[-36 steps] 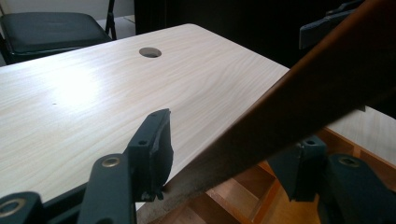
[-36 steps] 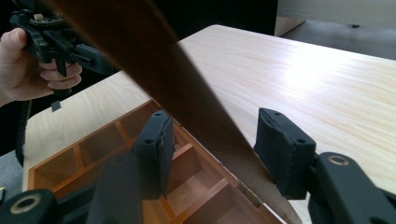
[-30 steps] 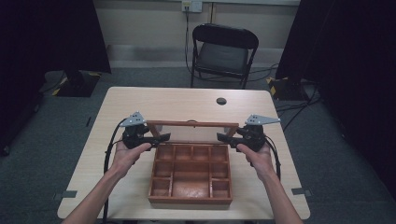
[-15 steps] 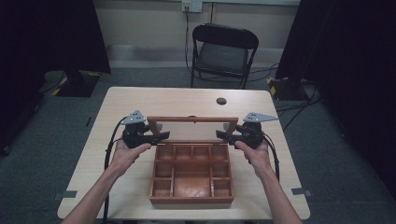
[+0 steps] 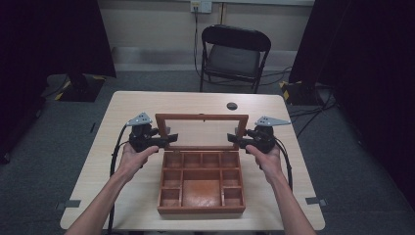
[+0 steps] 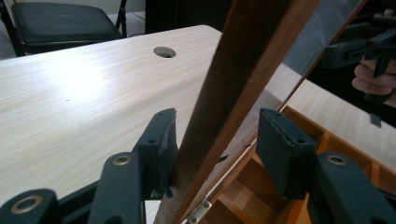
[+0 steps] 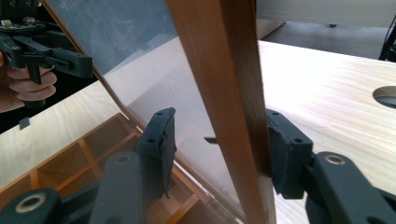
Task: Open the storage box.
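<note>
A: Roughly halfway. On table (image 5: 147,105): box (image 5: 200,208) open, lid (image 5: 200,117) near upright at back edge. Probably left: tipping back fully.
B: Jaws?
A: Left gripper (image 5: 171,139), right gripper (image 5: 232,139) astride lid's side rails, just closing slightly, not clamped. From above: empty compartments (image 5: 200,188). Close up: one pad on wood, other clear; hinge (image 6: 200,211).

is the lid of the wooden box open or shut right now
Open. The glass-paned lid stands raised at the back of the wooden box, whose compartments lie uncovered, with its side rails between the jaws of both tools.
</note>
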Tool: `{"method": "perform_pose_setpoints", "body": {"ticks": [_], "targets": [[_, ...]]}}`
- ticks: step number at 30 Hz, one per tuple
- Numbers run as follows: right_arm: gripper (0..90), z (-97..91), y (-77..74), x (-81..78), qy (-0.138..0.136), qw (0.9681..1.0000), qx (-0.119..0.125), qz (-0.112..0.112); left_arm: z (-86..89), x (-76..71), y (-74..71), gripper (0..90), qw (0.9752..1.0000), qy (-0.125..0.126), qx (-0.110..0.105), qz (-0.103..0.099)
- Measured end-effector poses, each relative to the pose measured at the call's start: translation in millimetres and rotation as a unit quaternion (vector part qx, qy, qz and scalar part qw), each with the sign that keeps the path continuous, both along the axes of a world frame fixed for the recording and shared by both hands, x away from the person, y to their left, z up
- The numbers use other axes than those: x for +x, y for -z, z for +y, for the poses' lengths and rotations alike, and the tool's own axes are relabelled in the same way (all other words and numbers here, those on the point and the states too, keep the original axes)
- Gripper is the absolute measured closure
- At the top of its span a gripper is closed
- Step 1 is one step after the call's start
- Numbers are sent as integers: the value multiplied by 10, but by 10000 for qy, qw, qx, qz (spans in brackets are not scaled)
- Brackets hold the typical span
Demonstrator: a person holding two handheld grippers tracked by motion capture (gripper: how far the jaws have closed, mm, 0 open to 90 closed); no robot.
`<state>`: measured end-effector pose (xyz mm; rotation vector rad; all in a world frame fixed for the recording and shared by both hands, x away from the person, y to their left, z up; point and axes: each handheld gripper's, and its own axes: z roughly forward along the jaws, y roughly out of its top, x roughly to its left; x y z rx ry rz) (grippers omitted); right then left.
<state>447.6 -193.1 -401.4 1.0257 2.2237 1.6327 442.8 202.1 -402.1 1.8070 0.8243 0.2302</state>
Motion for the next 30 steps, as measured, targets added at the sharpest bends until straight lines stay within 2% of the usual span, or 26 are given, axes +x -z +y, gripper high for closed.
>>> {"method": "perform_pose_setpoints", "body": {"ticks": [8, 18, 24, 25, 29, 30], "targets": [[513, -8, 4, 19, 32, 9999, -97, -17, -1, 101, 14, 484, 10000, 45, -11, 17], [521, 0, 47, 53, 140, 9999, -55, -11, 2, 148, 61, 486, 9999, -2, -100, 44], [506, 40, 90, 83, 216, 9997, -112, 1, 5, 168, 123, 501, 9999, -57, 5, 123], [508, 40, 105, 101, 262, 9996, -70, 10, 16, 168, 180, 513, 9998, -99, 115, 152], [509, 36, 132, 132, 291, 9996, -53, 38, 48, 179, 266, 537, 9994, -130, 168, 274], [507, 38, 140, 138, 302, 9995, -68, 47, 44, 185, 289, 542, 9993, -155, 126, 309]]}}
